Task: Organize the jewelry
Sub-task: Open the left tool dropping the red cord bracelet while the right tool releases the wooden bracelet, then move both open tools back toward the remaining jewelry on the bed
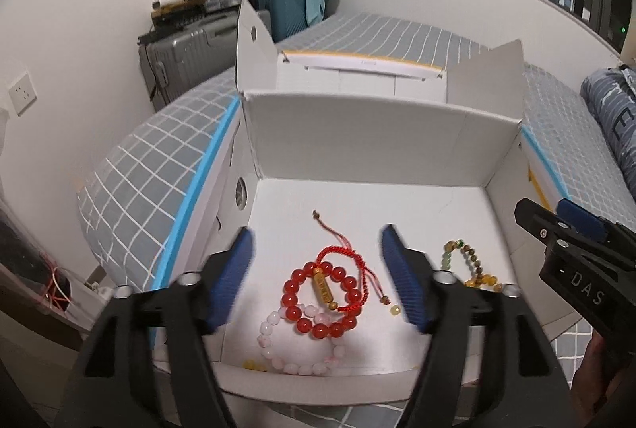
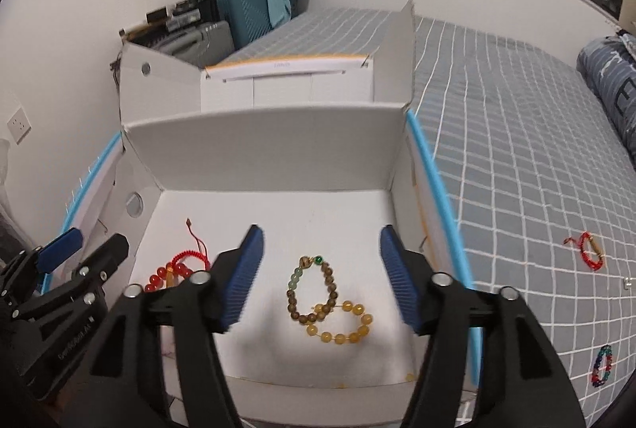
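Note:
A white open cardboard box (image 1: 357, 125) (image 2: 262, 145) lies on the bed. Inside it, under my open left gripper (image 1: 318, 279), a red bead bracelet (image 1: 324, 298) lies with a red cord bracelet (image 1: 342, 261) and a pale pink bead bracelet (image 1: 294, 352). My open right gripper (image 2: 320, 279) hovers above a brown and green bead bracelet (image 2: 314, 288) and an amber bead bracelet (image 2: 342, 322) on the box floor. Nothing sits between either pair of pads. Each gripper shows at the edge of the other's view: right gripper (image 1: 556, 225), left gripper (image 2: 91, 249).
Outside the box, on the grey checked bedsheet (image 2: 516, 149), lie a red cord bracelet (image 2: 590, 251) and a multicoloured bead bracelet (image 2: 602, 370). A rolled quilt (image 2: 612, 86) lies at the right. Suitcases (image 1: 198, 42) stand by the wall.

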A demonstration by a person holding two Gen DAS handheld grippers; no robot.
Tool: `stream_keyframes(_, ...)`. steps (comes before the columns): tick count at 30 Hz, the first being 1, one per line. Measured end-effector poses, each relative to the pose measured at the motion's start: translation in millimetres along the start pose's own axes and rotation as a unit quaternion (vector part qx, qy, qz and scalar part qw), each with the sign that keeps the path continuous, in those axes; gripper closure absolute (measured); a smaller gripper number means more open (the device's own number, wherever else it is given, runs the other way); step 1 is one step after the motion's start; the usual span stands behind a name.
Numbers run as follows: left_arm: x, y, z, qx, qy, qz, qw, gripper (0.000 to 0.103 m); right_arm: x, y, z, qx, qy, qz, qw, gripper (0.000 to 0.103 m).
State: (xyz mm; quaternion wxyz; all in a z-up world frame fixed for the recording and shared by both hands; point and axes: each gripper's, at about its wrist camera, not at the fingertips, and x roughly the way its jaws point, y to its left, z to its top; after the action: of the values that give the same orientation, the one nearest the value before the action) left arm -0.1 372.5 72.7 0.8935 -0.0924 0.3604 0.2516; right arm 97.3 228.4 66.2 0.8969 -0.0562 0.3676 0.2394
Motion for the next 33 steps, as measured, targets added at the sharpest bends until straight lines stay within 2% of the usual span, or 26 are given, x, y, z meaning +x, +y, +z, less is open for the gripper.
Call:
stream_keyframes(2, -5.5, -3.4, 1.3, 0.003, -0.007, -0.002, 1.0, 0.028, -10.3, -5.7, 1.2, 0.0, -0.011, -0.005, 1.0, 0.033)
stream_keyframes(7, -20.7, -20.0, 2.5, 0.01, -0.021, -0.011, 0.9997, 0.013, -34.3, -25.2, 2.6, 0.005, -0.029, -0.017, 0.999, 0.023)
stream_keyframes(12, -36.4, -40.8, 5.3, 0.013, -0.032, -0.028, 0.999, 0.006, -61.8, -51.3, 1.3, 0.017, -0.045, -0.033, 0.998, 0.013)
stream_keyframes(20, -54.6, -93.3, 5.5, 0.037, -0.036, -0.064, 0.9966, 0.006, -102.3, -104.0, -5.9, 0.038, -0.057, -0.072, 0.995, 0.01)
stream_keyframes(27, -63.2, -150.9, -2.7, 0.071, -0.024, -0.101, 0.9921, 0.006, -128.0, -174.3, -14.6, 0.076, -0.055, -0.116, 0.989, 0.01)
stream_keyframes(33, -67.1, -209.1, -19.0, 0.103, -0.009, -0.13, 0.9861, 0.006, -136.1, -242.5, -25.9, 0.103, -0.034, -0.151, 0.983, 0.01)
